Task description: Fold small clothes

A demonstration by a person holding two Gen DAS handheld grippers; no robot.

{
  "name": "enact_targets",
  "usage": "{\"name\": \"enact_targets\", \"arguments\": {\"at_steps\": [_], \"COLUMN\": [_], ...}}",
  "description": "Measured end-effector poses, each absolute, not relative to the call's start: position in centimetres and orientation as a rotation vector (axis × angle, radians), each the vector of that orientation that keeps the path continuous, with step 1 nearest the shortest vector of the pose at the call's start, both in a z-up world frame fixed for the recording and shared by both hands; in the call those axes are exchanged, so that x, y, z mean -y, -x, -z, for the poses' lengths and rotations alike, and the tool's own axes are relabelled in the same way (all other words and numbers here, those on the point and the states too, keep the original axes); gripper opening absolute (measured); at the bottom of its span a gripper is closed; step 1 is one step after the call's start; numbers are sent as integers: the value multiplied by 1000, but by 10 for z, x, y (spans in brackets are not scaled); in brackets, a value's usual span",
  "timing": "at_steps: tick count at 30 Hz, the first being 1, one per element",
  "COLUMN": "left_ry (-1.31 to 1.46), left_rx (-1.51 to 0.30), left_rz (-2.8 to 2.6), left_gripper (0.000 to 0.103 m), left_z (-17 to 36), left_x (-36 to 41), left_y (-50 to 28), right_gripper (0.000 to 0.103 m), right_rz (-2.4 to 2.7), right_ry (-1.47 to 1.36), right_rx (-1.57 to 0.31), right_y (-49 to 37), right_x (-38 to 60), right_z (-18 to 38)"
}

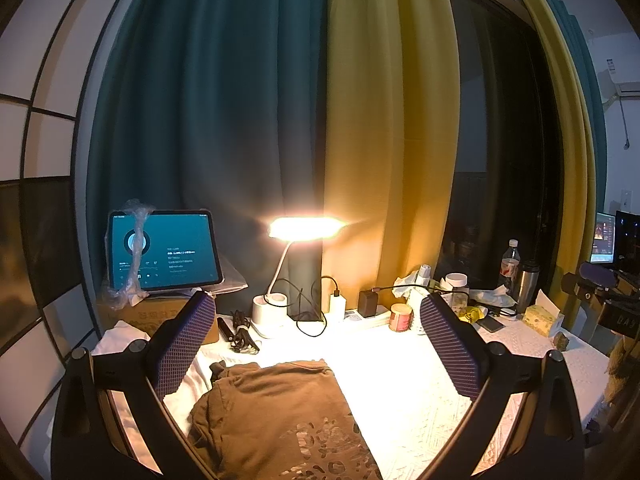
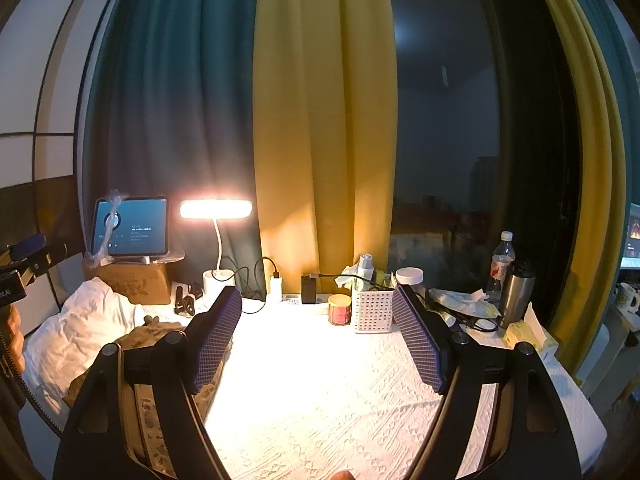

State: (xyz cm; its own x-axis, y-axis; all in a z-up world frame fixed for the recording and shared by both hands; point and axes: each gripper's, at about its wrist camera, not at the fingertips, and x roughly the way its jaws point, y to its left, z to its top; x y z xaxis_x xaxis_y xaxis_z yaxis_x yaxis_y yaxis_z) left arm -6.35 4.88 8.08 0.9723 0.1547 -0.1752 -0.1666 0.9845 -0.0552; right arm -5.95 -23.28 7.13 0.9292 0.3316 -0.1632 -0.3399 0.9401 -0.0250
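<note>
One brown garment (image 1: 276, 412) lies on the white textured tablecloth (image 1: 404, 396), its long axis running from the near edge toward the curtains, with what seems to be a pale printed pattern at the near end, though dim light blurs it. In the left wrist view it sits between the fingers of the left gripper (image 1: 316, 344), whose two purple-padded fingers are spread wide and hold nothing. The right gripper (image 2: 316, 340) is likewise spread and empty over bare cloth, the garment (image 2: 156, 334) lying just beyond its left finger. One white bundle of fabric (image 2: 80, 328) rests left of the garment. Along the back stand one lit desk lamp (image 1: 304, 228), one tablet (image 1: 164, 250) propped on one cardboard box (image 2: 136, 280), one red tin (image 2: 339, 309), one white perforated basket (image 2: 372, 310), one clear bottle (image 2: 501, 264) and one steel flask (image 2: 517, 294). Two curtain colours, teal (image 1: 200, 100) and yellow (image 1: 384, 120), hang behind.
</note>
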Motion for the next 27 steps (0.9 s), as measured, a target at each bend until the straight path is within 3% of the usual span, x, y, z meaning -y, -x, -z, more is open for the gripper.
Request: {"name": "enact_targets", "arguments": {"at_steps": [27], "left_ry": [67], "left_rx": [-175], "left_rz": [-154], "left_gripper": [101], "left_z": [-81], "left_x": [-44], "left_y": [62], "right_gripper": [80], "right_rz": [-333], "right_ry": [45], "right_rx": [-171], "right_y": [62], "right_x": [232], "right_z": [-61]}}
